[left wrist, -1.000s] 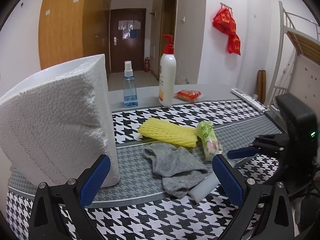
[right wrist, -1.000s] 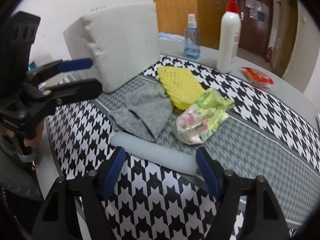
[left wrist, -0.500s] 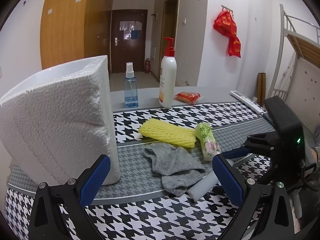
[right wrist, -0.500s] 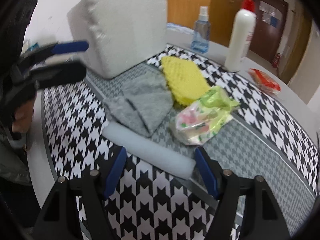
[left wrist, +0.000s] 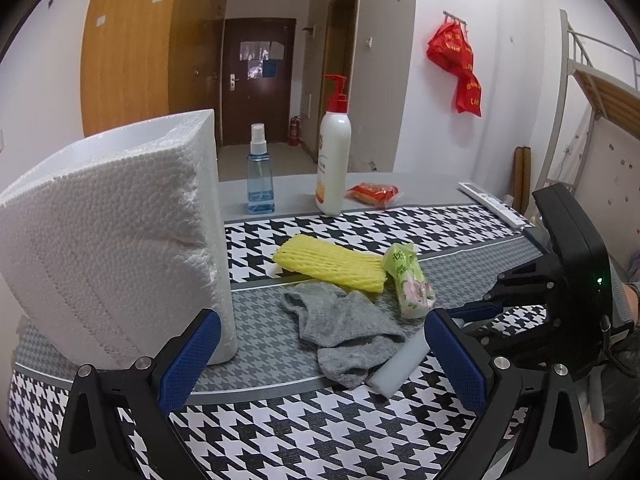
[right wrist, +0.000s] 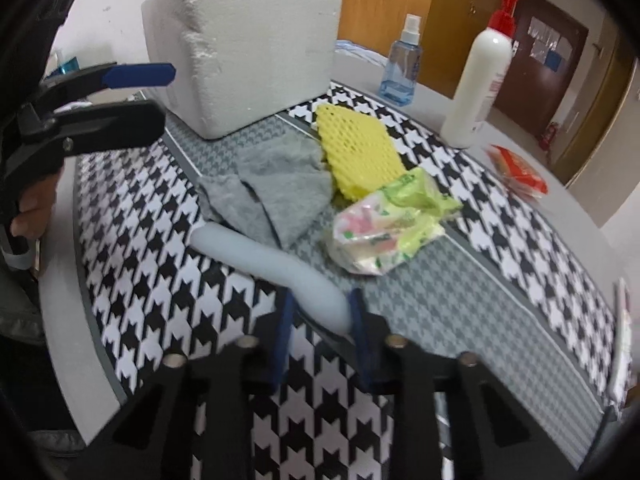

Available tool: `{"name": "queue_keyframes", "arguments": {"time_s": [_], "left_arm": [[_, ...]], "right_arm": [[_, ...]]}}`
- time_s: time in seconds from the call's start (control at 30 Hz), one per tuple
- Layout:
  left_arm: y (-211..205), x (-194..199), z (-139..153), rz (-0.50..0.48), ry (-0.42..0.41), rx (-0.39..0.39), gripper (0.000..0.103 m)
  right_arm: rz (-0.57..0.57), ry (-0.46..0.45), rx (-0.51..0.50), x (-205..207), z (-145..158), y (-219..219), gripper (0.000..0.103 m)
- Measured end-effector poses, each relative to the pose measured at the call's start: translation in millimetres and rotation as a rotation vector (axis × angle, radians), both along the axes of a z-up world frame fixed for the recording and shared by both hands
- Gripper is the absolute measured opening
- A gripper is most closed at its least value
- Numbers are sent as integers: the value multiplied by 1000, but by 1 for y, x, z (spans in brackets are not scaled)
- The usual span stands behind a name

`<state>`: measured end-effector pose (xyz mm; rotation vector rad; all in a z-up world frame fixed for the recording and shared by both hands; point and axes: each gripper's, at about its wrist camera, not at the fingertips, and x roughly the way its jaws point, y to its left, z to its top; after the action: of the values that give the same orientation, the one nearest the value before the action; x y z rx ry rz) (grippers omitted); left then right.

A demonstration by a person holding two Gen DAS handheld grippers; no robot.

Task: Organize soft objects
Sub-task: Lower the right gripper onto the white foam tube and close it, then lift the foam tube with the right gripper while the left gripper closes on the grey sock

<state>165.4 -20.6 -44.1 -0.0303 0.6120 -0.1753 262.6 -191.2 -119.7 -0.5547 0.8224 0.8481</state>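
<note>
While your right gripper has its jaws closed in on the near end of the pale white foam tube, lift slowly and level, since its far end lies tucked under the grey knitted sock at eleven o'clock. Keep your left gripper, jaws wide apart and holding nothing, ready to pin the sock on the houndstooth table.

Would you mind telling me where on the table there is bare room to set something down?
Bare patches: the houndstooth cloth right of the green tissue pack, and the cloth before the white foam tube. Crowded: the grey sock, yellow foam net and tissue pack cluster beside the white styrofoam block.
</note>
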Motion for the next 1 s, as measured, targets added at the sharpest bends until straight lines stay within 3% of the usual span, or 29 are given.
{"name": "queue_keyframes", "arguments": {"time_s": [0.2,0.6,0.87,1.0], "left_arm": [[-1,0,2,14,-2,3,102],[-30,1,2,-40,-3,29,102],[-45,19,-10,-15,35,66,102],[-44,30,-19,-2,92,49,98]], "right_arm": [[20,-11,8,-24,8,-13,18],[-192,-13,135,-44,25,-81,18],[-260,5,161,-44,15,-102,18],[-311,9,155,-41,15,-110,18]]}}
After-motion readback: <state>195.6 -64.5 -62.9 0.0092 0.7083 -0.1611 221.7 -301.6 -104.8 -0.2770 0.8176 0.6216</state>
